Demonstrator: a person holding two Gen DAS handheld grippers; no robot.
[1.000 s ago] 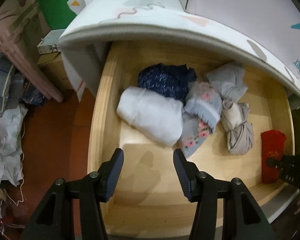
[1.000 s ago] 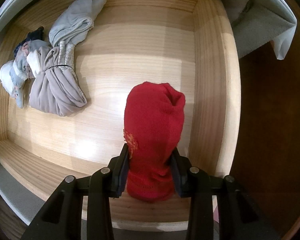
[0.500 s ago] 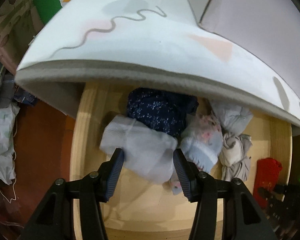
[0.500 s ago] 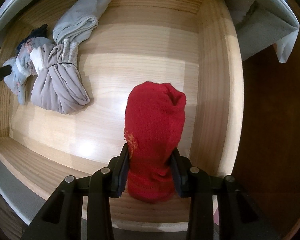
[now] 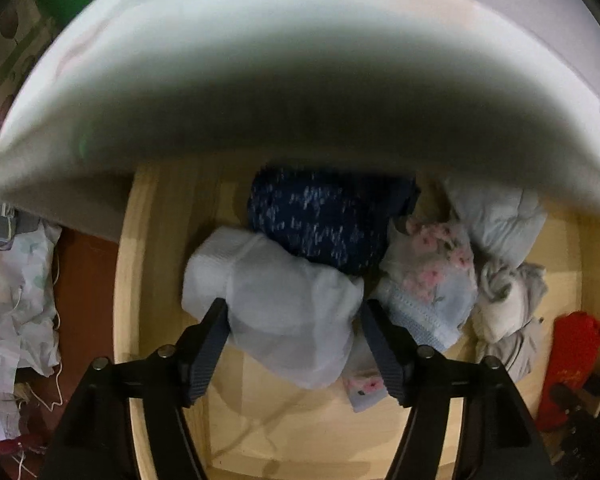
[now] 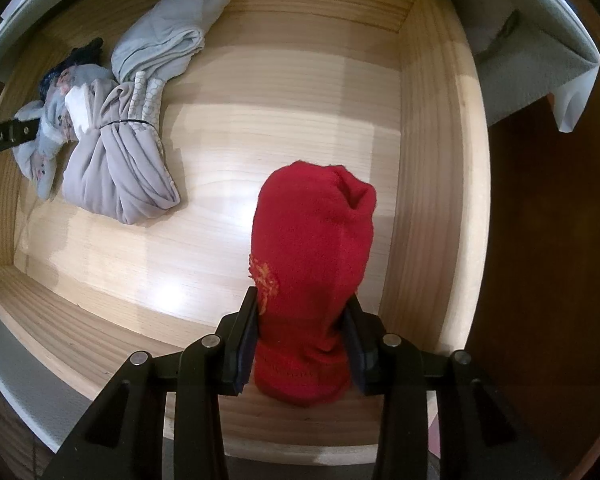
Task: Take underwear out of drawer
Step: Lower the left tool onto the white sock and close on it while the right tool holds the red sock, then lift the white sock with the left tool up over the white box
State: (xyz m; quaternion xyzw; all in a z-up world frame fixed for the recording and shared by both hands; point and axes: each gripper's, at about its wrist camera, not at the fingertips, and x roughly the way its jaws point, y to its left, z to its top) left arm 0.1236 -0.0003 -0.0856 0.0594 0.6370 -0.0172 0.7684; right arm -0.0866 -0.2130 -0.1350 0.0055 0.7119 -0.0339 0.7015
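The open wooden drawer (image 5: 152,312) holds rolled garments. My left gripper (image 5: 294,320) is open, its fingers on either side of a white rolled bundle (image 5: 276,304). Behind the bundle lies a dark blue speckled roll (image 5: 320,220), and to its right a light blue floral one (image 5: 432,280). My right gripper (image 6: 300,332) is shut on a red knitted roll (image 6: 312,256) near the drawer's right wall (image 6: 432,184); the roll also shows in the left wrist view (image 5: 568,352). A grey knotted bundle (image 6: 120,160) lies at the drawer's left in the right wrist view.
A thick white padded edge (image 5: 284,92) overhangs the back of the drawer close above the left gripper. Crumpled pale cloth (image 5: 16,300) lies on the red-brown floor left of the drawer. Bare drawer floor (image 6: 260,132) spreads between the grey bundle and the red roll.
My left gripper has moved forward into the drawer until its open fingers straddle the white bundle. The right gripper has stayed shut on the red roll, almost still.
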